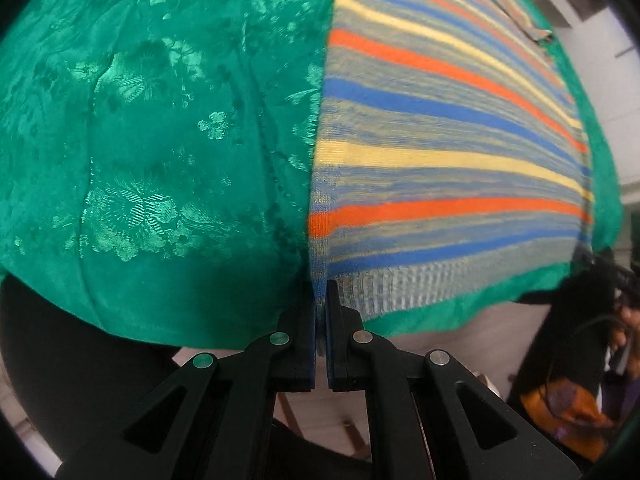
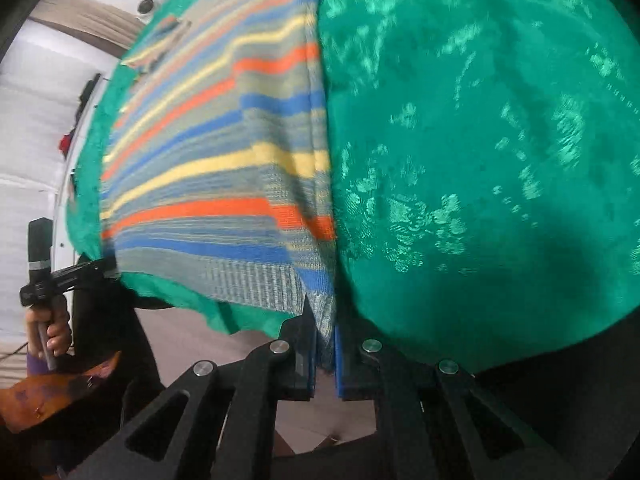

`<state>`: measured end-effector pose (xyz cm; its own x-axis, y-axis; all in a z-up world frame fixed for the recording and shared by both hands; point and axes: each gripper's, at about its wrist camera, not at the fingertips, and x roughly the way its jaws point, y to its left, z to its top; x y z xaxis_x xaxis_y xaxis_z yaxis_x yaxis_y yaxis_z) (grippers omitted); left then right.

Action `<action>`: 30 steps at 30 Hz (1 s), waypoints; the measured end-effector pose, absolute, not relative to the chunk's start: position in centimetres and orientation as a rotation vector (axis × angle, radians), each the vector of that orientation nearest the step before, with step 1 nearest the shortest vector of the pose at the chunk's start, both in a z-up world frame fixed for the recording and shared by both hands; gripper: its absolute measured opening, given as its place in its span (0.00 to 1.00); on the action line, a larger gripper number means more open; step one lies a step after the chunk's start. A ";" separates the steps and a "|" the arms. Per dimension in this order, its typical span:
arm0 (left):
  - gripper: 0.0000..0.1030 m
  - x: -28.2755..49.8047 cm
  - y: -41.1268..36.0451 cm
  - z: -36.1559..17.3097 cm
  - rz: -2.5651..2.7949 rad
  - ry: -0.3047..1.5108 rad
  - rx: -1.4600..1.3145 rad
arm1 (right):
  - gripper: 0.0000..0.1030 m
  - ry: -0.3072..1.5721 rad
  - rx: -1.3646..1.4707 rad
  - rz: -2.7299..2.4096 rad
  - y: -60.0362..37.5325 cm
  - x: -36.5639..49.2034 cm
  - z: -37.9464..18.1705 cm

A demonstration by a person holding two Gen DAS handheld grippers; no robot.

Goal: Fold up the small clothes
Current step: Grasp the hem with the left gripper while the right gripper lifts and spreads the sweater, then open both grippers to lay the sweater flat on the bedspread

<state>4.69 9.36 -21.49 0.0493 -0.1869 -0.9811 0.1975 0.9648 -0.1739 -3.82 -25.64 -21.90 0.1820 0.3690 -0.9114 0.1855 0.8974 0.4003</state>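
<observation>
A striped knit garment (image 1: 440,128) in blue, orange, yellow and grey lies flat on a green patterned cloth (image 1: 160,120). My left gripper (image 1: 320,296) is shut on the near left corner of its ribbed hem. In the right wrist view the same striped garment (image 2: 224,184) has its right side folded over into a double layer. My right gripper (image 2: 325,328) is shut on the hem corner of that folded edge. The other gripper (image 2: 80,272) shows at the far left, at the hem's other corner, with a hand on its handle.
The green cloth (image 2: 480,160) covers the table and hangs over its near edge. A pale floor (image 1: 320,412) shows below the table edge. An orange-brown object (image 1: 568,412) lies low at the right. White walls (image 2: 32,120) stand beyond the table.
</observation>
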 end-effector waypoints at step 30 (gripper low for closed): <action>0.62 -0.3 0.9 -13.6 -0.174 1.155 0.199 | 0.27 1.229 0.225 0.013 -21.9 -4.4 -13.6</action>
<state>-0.33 0.91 -13.57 0.3938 -0.0336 -0.9186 0.2383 0.9689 0.0667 -4.40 -21.92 -13.56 0.3377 0.1313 -0.9320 0.1109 0.9778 0.1780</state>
